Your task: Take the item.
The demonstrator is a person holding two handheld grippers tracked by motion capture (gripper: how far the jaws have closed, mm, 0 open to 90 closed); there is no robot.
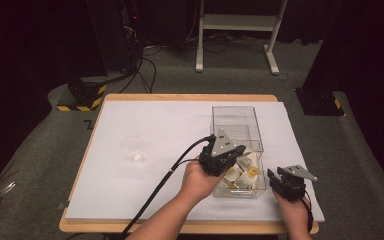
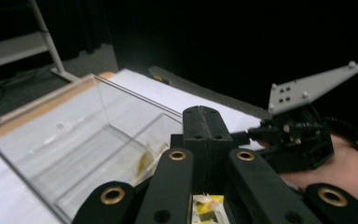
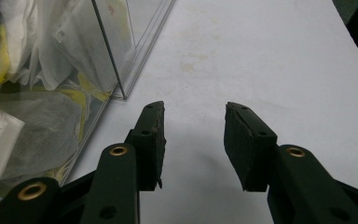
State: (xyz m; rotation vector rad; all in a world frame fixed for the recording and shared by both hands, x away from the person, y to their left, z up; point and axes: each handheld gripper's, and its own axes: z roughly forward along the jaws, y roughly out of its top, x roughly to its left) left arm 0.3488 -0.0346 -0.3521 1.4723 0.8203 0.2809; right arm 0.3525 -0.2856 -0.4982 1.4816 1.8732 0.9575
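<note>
Item: tea-bag sachets (image 1: 244, 172), heaped in near compartment of clear box (image 1: 235, 120) on surface (image 1: 145, 180).
Handling: light, soft, crinkly; pinch one edge.
Left hand-held gripper (image 1: 228, 161): closed, sachet apparently pinched.
Right hand-held gripper (image 3: 193, 140): parted, empty.

High view: fixed above near table edge, facing forward and down, whole table (image 1: 130, 200) plus floor behind. Left gripper view: rides left gripper (image 2: 207, 128), low and level, close over clear box (image 2: 74, 140), facing across toward right gripper (image 2: 293, 135). Right gripper view: rides right gripper (image 3: 193, 140), steeply downward, very near white tabletop (image 3: 261, 56), box wall at its left. Shared by all three: clear box (image 1: 237, 145) and surrounding white surface.
</note>
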